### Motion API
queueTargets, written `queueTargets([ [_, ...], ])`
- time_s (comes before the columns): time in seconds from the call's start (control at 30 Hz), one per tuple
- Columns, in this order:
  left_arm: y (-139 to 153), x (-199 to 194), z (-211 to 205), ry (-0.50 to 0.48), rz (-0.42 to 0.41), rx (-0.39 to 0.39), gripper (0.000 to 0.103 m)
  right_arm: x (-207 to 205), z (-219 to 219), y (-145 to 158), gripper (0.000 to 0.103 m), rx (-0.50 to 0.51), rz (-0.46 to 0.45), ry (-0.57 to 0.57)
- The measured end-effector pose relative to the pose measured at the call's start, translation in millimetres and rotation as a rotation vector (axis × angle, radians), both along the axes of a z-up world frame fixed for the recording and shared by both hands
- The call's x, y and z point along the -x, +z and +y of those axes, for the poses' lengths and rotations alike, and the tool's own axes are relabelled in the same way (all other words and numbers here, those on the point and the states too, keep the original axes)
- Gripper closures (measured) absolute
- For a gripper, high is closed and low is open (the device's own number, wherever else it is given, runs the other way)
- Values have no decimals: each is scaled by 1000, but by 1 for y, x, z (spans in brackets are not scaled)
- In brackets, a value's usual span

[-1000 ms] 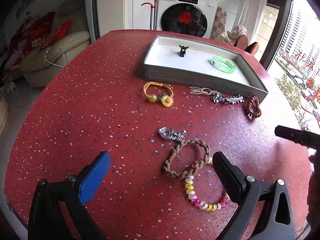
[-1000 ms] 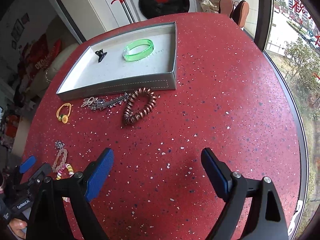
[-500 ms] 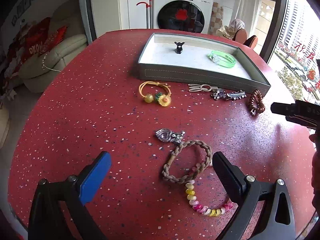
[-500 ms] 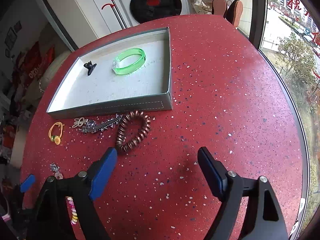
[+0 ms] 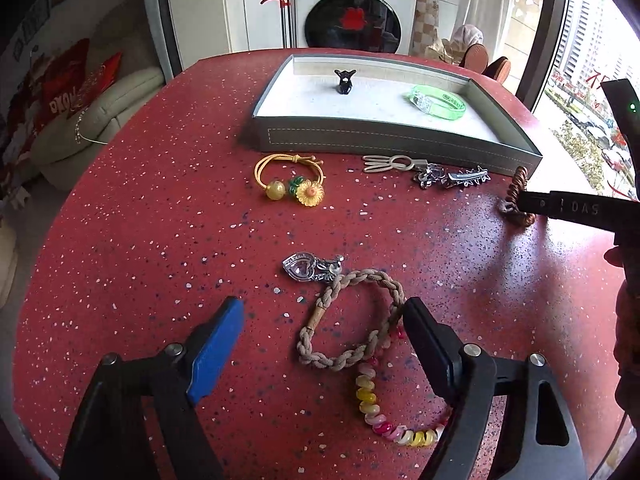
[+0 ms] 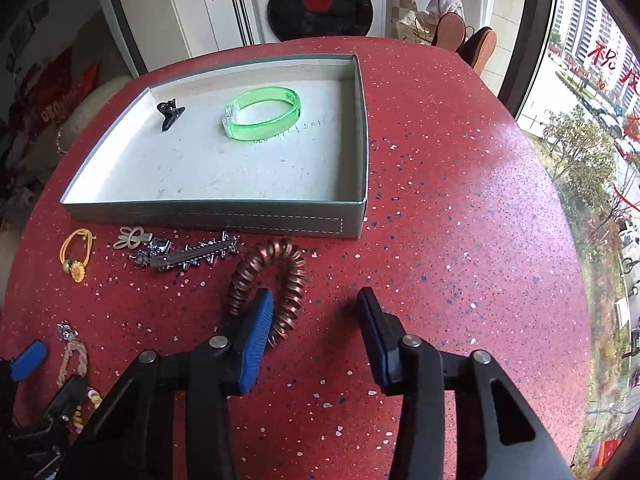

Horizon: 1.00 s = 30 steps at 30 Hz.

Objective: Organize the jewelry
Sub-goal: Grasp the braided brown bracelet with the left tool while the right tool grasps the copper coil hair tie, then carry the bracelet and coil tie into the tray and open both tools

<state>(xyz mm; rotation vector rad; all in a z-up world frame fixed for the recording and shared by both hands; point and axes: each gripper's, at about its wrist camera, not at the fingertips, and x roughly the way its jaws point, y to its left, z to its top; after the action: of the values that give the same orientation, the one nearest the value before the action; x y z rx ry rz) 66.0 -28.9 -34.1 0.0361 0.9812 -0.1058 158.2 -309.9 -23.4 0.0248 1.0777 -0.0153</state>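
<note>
My right gripper (image 6: 314, 320) hangs low over a copper coil hair tie (image 6: 268, 276) on the red table, in front of the grey tray (image 6: 240, 218). Its jaws are closing. The blue left finger sits inside the coil's loop, the coil's right side lies between the fingers, and the right pad stands apart from it. My left gripper (image 5: 320, 344) is open and narrowing slightly, with a braided rope bracelet (image 5: 352, 320) between its fingers, untouched. A bead bracelet (image 5: 380, 412) lies under that one. The tray holds a green bangle (image 6: 262, 114) and a black claw clip (image 6: 170, 114).
Loose on the table lie a silver heart clip (image 5: 308, 268), a yellow flower hair tie (image 5: 290, 184), a pale rabbit clip (image 5: 390, 162) and a spiky silver clip (image 5: 452, 176). The table's round edge curves close at the right, by a window. A washing machine (image 5: 352, 8) stands beyond.
My right gripper has moved forward and left onto the copper coil hair tie, and its jaws have narrowed a lot. The left gripper's jaws have narrowed a little around the braided bracelet.
</note>
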Motion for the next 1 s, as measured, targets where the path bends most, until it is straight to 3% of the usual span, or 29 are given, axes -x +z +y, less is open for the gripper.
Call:
queueTargets([
  [0.07, -1, -1, -1, -6, 11, 4, 28, 2, -2, 0, 73, 25, -8, 3],
  [0.13, -4, -1, -1, -5, 18, 1, 36, 3, -4, 0, 89, 26, -14, 11],
  [0.27, -2, 0, -1, -12, 7, -7, 71, 6, -8, 1, 90, 17, -21, 26],
  [0.3, -2, 0, 1, -12, 7, 0, 74, 7, -9, 2, 91, 2, -23, 30],
  [0.47, 3, 4, 11, -13, -12, 84, 74, 16, -19, 10, 91, -82, -37, 41],
  [0.63, 10, 8, 14, -22, -28, 106, 74, 21, -29, 17, 91, -172, -36, 27],
  [1.0, 37, -2, 10, -48, -64, 153, 74, 24, -35, 37, 91, -245, -59, 49],
])
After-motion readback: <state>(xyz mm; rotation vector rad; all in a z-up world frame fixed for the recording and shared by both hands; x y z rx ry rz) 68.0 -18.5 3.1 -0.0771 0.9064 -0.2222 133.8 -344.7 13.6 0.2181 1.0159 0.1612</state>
